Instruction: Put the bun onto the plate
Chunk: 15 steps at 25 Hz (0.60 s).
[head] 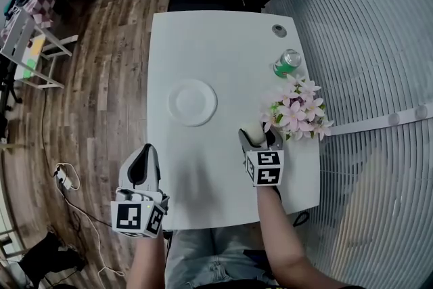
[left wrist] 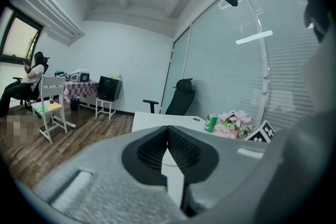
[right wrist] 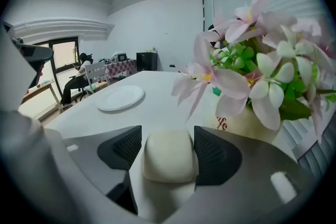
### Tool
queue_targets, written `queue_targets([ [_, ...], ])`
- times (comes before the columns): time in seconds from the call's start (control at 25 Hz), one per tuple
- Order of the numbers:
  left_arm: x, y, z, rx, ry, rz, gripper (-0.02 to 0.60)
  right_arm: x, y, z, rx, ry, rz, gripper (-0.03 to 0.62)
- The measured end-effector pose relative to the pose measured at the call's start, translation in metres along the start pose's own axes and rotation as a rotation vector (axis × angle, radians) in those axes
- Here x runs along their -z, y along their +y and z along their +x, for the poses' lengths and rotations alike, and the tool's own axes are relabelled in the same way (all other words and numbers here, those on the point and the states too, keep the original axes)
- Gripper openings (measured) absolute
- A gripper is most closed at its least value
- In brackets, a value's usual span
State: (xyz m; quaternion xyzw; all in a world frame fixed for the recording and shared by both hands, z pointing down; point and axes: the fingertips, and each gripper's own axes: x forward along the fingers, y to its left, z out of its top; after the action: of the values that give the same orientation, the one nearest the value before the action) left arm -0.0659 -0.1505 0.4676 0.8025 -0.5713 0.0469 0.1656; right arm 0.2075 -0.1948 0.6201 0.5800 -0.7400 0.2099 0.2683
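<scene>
1. Head view: the bun (head: 254, 131) lies on the white bench (head: 203, 44) at the near right, just beside the pink flowers (head: 295, 112). The right claw (head: 259, 137) is down at it, with one jaw on each side. The plate (head: 192, 102) is empty and lies to the left and a little farther, well apart from the bun. A green can (head: 287, 62) stands at the far right. The left claw (head: 149, 151) hangs over the near left part of the bench, away from all of these things.

2. Left gripper view: the left claw (left wrist: 168, 128) is clenched, its tips meet and nothing is between them. The bench, the can and the flowers show beyond it.

3. Right gripper view: the right claw (right wrist: 168, 131) is released. The bun (right wrist: 168, 156) stands between its dark pads (right wrist: 128, 147), which are just beside its two sides. I see no dent in it, so I judge that it is not yet squeezed. The plate (right wrist: 121, 97) is ahead to the left, and the flowers (right wrist: 252, 76) are close on the right.

4. Handling, as a judgement: the bun looks pale, smooth and rounded, probably light and soft. It is best taken at the middle of its two flat sides, with a gentle closing, because a strong grip could crush it and a weak one could let it slip. The lift should go away from the petals.
</scene>
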Motion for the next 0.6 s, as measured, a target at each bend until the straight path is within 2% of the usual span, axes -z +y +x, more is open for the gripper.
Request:
queue_targets([
  [0.6, 0.008, 0.008, -0.001, -0.011, 0.02, -0.007, 0.002, 0.013, -0.003, 0.014, -0.018, 0.083, 0.002, 0.325],
])
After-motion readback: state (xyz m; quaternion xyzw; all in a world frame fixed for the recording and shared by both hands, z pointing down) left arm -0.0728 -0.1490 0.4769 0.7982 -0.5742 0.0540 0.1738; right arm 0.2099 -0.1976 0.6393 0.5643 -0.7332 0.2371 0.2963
